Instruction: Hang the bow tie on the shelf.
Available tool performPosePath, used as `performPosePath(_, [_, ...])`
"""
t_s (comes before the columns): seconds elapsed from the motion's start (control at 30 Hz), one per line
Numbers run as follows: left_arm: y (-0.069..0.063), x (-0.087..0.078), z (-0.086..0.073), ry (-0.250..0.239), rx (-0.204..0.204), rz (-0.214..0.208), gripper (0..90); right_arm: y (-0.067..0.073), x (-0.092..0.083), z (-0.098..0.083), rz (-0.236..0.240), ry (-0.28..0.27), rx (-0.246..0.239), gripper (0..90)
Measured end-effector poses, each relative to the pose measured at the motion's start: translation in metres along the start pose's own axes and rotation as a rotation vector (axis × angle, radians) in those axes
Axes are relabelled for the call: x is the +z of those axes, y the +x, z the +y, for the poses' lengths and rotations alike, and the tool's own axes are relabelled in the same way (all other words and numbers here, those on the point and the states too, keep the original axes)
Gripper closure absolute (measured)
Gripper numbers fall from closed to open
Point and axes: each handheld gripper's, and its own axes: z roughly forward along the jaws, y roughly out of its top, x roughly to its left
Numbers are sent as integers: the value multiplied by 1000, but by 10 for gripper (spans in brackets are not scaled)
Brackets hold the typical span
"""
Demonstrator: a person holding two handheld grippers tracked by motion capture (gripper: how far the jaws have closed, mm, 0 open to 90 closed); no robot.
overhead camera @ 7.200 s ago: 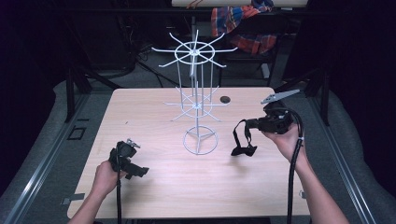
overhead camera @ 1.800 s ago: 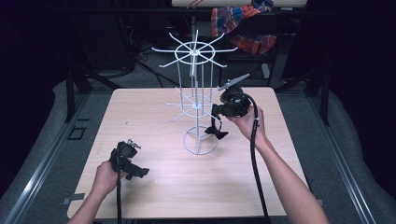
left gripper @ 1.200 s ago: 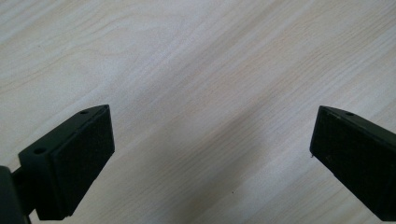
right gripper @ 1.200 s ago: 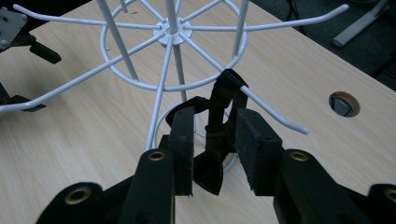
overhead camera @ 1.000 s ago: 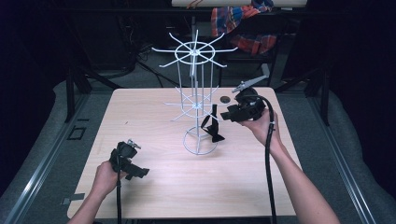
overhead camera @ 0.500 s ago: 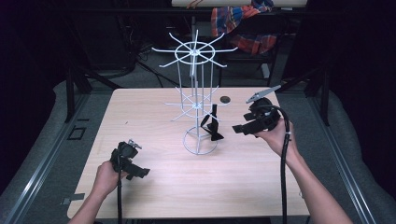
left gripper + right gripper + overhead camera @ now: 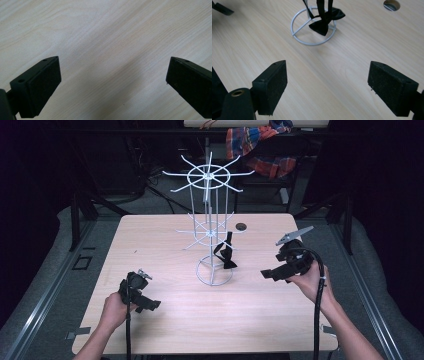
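Your bow tie [image 7: 226, 256] hangs from a lower arm of the wire rack [image 7: 210, 227], its strap cut off at the top of the right gripper view, its bow over the base ring. Your right gripper [image 7: 266, 274], well apart from it, has just been opening its jaws, nothing between them. Your left gripper [image 7: 152, 305] rests wide apart over bare table [image 7: 165, 240]. A dark hole [image 7: 241, 226] sits behind the rack.

One white wire rack [image 7: 210, 227] stands on the table [image 7: 165, 310], toward its far edge. One black bow tie [image 7: 226, 256] hangs from it, just above the ring base. One round hole [image 7: 241, 226] sits near the far edge. Two grippers are present, the left gripper [image 7: 145, 304] and the right gripper [image 7: 270, 274].
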Motion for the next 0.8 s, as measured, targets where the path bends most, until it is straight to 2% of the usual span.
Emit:
performPosePath(0.23, [0,0,0,4,2,4,0,5,7,-24,3,45,-7,146])
performPosePath(0.5, [0,0,0,4,0,3,0,6,14,-52,0,90,27,133])
performPosePath(0.6, [0,1,0,6,1,8,0,5,17,-64,-9,115,40,89])
performPosePath(0.7, [0,1,0,7,2,7,0,4,19,-78,-8,99,62,82])
performPosePath(0.77, [0,1,1,7,3,6,0,3,21,-85,-19,128,60,62])
performPosePath(0.8, [0,1,0,7,3,5,0,3,24,-88,-8,123,76,54])
